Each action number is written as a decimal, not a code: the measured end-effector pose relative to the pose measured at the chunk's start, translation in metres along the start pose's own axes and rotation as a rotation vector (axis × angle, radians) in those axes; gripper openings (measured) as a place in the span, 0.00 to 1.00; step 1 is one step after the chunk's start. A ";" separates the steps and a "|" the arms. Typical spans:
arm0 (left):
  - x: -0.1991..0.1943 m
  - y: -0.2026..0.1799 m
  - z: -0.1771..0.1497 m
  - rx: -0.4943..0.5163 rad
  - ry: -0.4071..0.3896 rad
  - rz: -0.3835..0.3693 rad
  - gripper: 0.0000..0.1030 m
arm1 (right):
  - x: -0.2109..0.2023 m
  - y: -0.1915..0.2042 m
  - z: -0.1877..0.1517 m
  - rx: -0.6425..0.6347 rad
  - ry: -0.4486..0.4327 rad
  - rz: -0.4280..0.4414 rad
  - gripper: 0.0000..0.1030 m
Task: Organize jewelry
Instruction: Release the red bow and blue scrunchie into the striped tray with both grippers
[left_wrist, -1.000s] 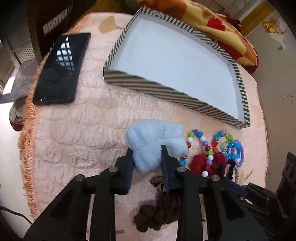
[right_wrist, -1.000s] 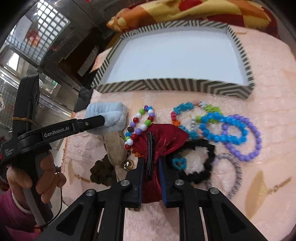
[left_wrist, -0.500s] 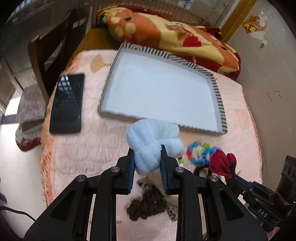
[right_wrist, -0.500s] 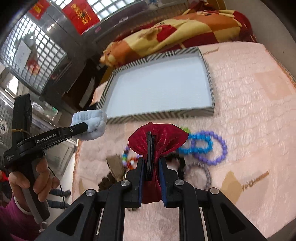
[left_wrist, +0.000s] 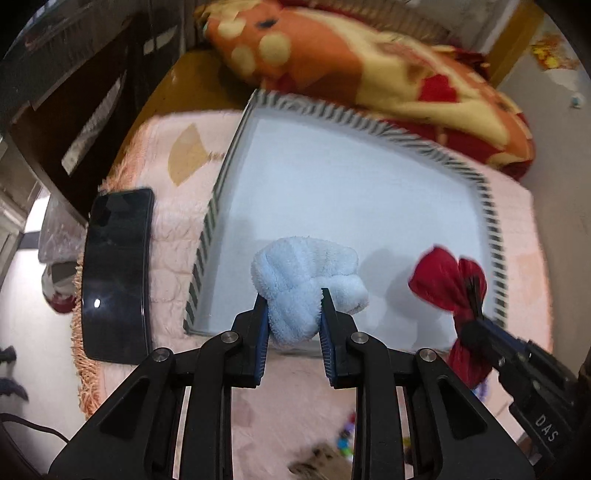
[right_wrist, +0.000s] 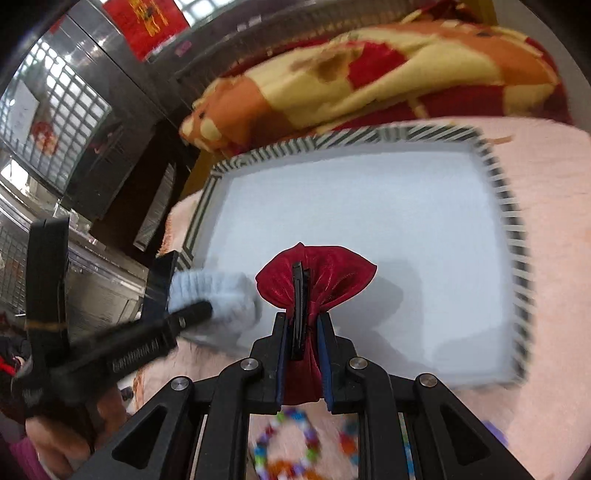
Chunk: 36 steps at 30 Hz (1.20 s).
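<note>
Both claws hang over the shallow white tray with a black-and-white striped rim (left_wrist: 491, 206), which holds nothing yet. The left claw (left_wrist: 291, 306) pinches a fluffy pale-blue fabric hair tie (left_wrist: 306, 277); the right claw (right_wrist: 303, 332) pinches a dark red velvet bow on a black clip (right_wrist: 314, 273). Neither piece is set down. Multicoloured bead bracelets (right_wrist: 284, 450) lie blurred on the pink textured cover (right_wrist: 554, 258), unsorted; judged, the task is at an early stage.

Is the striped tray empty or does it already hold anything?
Empty: the striped tray shows only bare white floor; blue scrunchie and red bow are held above.
</note>
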<state>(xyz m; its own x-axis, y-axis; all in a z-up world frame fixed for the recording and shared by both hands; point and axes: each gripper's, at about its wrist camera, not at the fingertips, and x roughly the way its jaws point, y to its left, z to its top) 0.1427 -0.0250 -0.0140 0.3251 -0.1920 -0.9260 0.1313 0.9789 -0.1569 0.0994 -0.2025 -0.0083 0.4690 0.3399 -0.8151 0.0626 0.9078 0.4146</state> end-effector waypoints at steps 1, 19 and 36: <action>0.005 0.003 -0.001 -0.009 0.019 0.003 0.22 | 0.009 0.001 0.001 0.000 0.015 0.001 0.14; 0.004 0.029 -0.028 0.007 0.075 0.004 0.31 | 0.040 0.012 -0.014 -0.056 0.087 -0.055 0.31; -0.038 0.016 -0.047 0.023 -0.049 0.044 0.57 | -0.055 0.011 -0.038 -0.060 -0.045 -0.038 0.44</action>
<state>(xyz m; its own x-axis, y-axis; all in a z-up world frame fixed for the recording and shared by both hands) 0.0879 0.0010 0.0024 0.3768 -0.1525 -0.9136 0.1375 0.9846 -0.1077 0.0405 -0.2021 0.0255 0.5066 0.2949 -0.8101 0.0284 0.9335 0.3576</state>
